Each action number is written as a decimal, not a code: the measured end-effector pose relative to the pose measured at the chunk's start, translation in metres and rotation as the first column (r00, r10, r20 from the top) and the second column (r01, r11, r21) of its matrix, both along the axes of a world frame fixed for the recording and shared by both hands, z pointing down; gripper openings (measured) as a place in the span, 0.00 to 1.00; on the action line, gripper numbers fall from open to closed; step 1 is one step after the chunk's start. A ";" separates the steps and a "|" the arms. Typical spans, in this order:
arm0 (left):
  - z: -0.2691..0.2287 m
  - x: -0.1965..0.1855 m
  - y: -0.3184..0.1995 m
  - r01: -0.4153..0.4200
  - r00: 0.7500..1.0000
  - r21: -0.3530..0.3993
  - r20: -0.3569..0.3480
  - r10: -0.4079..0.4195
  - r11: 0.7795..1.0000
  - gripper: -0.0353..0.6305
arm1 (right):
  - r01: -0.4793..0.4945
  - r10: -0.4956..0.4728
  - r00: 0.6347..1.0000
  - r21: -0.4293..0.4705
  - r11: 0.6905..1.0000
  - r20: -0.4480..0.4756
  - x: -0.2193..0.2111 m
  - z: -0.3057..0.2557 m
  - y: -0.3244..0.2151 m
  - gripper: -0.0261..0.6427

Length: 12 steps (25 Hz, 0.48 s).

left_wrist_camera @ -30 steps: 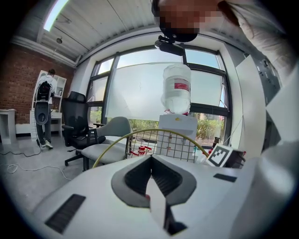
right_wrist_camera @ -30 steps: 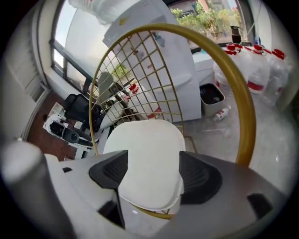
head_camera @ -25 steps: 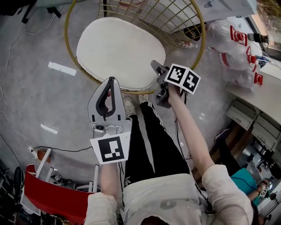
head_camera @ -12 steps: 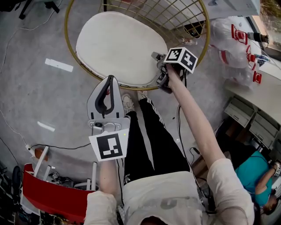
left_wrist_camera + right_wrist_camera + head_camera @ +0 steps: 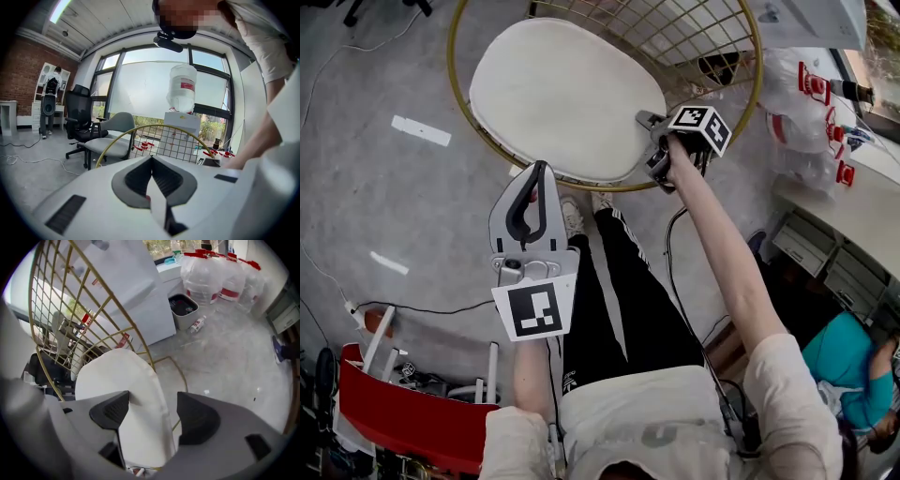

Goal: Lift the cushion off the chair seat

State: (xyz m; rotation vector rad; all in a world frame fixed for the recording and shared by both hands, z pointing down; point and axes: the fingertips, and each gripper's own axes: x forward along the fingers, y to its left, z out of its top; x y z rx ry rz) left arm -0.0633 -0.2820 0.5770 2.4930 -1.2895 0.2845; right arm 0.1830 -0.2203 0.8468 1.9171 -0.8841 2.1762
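A white oval cushion [image 5: 564, 94] lies on the seat of a gold wire chair [image 5: 741, 103] at the top of the head view. My right gripper [image 5: 650, 145] is at the cushion's near right edge, jaws open. In the right gripper view the cushion [image 5: 124, 380] runs between the two dark pads [image 5: 111, 411] of the right gripper [image 5: 152, 413], and its seamed edge lies in the gap. I cannot tell whether the pads touch it. My left gripper [image 5: 535, 172] hangs shut over the floor, short of the chair's front rim. In its own view the left gripper [image 5: 151, 160] points up at the windows.
Wrapped water jugs [image 5: 806, 103] stand right of the chair, beside a counter. A white cabinet [image 5: 126, 291] and a black bin [image 5: 183, 305] sit behind the chair. The person's legs and shoes [image 5: 575, 220] are just under the front rim. A red frame [image 5: 403, 417] and cables lie at lower left.
My right gripper has moved forward and a little right, up to the cushion's right edge. The left gripper has barely moved and stays shut.
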 end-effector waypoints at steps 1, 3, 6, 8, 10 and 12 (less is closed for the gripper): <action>0.003 -0.003 0.000 0.006 1.000 -0.006 0.000 -0.006 1.000 0.07 | -0.011 0.011 1.000 0.013 1.000 0.009 -0.001 0.002 0.000 0.53; 0.006 -0.006 -0.001 0.012 1.000 -0.013 -0.002 -0.012 1.000 0.07 | -0.019 0.019 1.000 0.040 0.999 0.009 -0.003 0.005 -0.001 0.53; 0.011 -0.006 -0.002 0.008 1.000 -0.021 0.000 -0.008 1.000 0.07 | -0.022 0.022 1.000 0.061 0.998 -0.002 -0.003 0.007 -0.003 0.52; 0.013 -0.005 -0.001 0.003 1.000 -0.026 0.003 -0.002 1.000 0.07 | -0.014 0.016 1.000 0.072 0.997 -0.017 -0.002 0.006 -0.004 0.52; 0.013 -0.003 -0.001 -0.003 1.000 -0.027 0.002 0.003 1.000 0.07 | 0.033 -0.028 0.998 0.089 0.995 -0.058 -0.003 0.000 -0.007 0.49; 0.012 -0.001 0.000 -0.005 1.000 -0.023 -0.003 0.005 1.000 0.07 | 0.105 -0.096 0.990 0.088 0.991 -0.104 -0.005 -0.009 -0.009 0.40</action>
